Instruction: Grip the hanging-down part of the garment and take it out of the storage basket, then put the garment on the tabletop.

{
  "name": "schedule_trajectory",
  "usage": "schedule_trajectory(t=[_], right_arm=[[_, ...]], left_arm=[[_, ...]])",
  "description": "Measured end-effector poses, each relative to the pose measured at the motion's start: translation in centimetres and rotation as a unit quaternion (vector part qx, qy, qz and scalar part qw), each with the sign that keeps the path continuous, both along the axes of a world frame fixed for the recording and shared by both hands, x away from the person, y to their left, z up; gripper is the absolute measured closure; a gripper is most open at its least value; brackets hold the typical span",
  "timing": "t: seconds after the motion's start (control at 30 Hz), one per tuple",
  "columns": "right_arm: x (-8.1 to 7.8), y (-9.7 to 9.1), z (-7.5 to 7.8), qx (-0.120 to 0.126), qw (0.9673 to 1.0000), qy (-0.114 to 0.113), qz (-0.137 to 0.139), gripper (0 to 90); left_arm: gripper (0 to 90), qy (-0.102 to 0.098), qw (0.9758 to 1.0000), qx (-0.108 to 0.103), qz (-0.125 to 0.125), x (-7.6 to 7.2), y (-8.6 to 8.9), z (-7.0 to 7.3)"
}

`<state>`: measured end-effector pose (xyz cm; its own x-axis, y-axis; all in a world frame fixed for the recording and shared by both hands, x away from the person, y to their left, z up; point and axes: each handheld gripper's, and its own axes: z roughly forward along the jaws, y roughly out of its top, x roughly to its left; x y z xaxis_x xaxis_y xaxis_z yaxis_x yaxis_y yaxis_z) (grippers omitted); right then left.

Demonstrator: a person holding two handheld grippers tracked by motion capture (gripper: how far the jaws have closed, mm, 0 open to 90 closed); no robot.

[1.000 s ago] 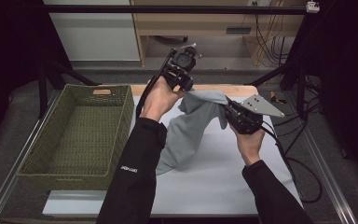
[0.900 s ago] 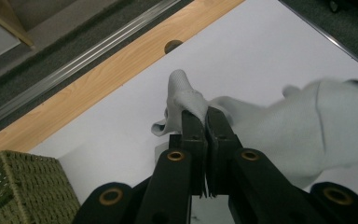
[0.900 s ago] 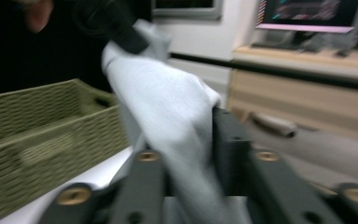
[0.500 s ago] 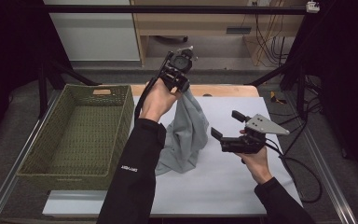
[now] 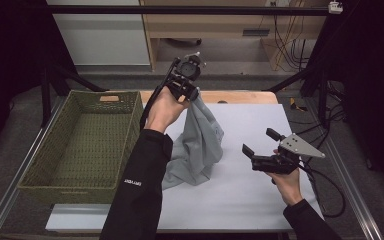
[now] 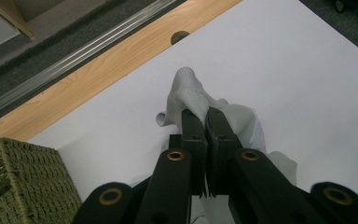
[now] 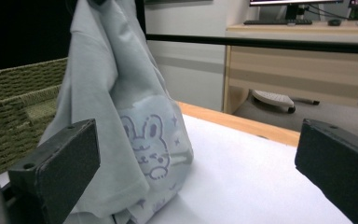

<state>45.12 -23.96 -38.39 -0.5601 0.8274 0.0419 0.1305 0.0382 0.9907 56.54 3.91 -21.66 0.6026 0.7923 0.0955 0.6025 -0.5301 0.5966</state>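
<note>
one grey shirt (image 5: pixel 200 135), one basket (image 5: pixel 80 145), two claws

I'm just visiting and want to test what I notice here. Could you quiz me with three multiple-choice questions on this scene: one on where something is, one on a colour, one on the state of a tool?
1. Where does the woven basket stand?
A. At the table's left end
B. At the table's right end
C. On the floor

2. What colour is the T-shirt with the bunny print?
A. Red
B. Light grey
C. Black

3. How are the fingers of the right gripper?
A. Shut on the T-shirt
B. Shut on nothing
C. Open, apart from the T-shirt

Answers: 1 A, the high view shows it left of the white table. 2 B, pale grey in every view. 3 C, its fingers stand wide apart, while the left gripper pinches the cloth up.
</note>
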Motion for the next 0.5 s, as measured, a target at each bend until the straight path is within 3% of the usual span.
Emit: schedule_trajectory(t=[0.13,0.23,0.5], right_arm=[[-0.2,-0.3,-0.7,-0.001,1.0,0.004,0.004,0.5],[-0.5,-0.7,-1.3,-0.008,0.9999,-0.008,0.008,0.5],[-1.3,-1.8,-2.2,0.0,0.9999,0.009,0.006,0.5]], left_arm=[[86.9,0.0,1.0,-0.006,0.002,0.0,0.4,-0.1],[86.8,0.0,1.0,-0.006,0.001,-0.1,0.4,-0.3],[86.8,0.005,0.9998,-0.009,-0.017,-0.6,-0.2,-1.4]])
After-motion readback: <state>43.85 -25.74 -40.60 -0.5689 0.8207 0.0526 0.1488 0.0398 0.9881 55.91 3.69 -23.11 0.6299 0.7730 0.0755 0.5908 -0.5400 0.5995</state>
